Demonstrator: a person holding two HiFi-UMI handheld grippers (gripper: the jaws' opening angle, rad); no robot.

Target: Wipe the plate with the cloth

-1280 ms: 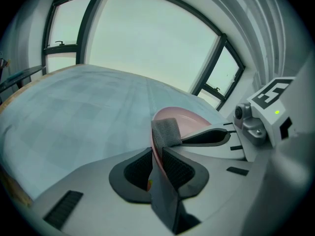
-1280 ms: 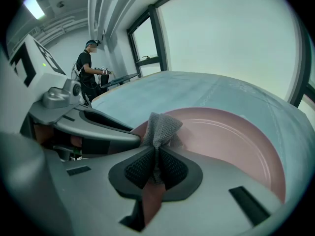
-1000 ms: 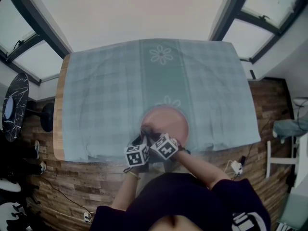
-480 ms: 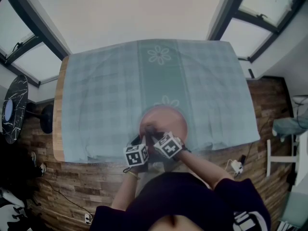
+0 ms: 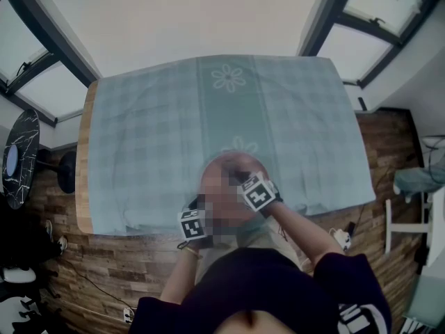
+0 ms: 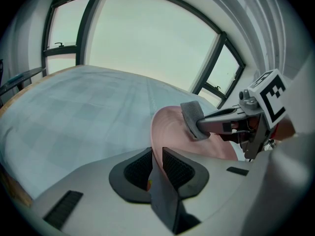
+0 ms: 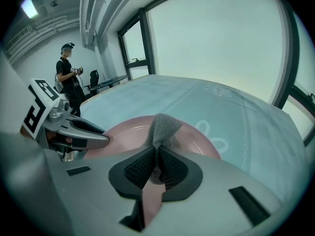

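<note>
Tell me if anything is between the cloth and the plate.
Nothing visible. The right gripper holds the cloth against the plate; the left gripper clamps the rim, off to the side.

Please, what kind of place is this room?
Probably an office or studio room rather than a home kitchen: a table under a checked tablecloth, tall dark-framed windows, a wood floor, and another person standing by desks behind.
</note>
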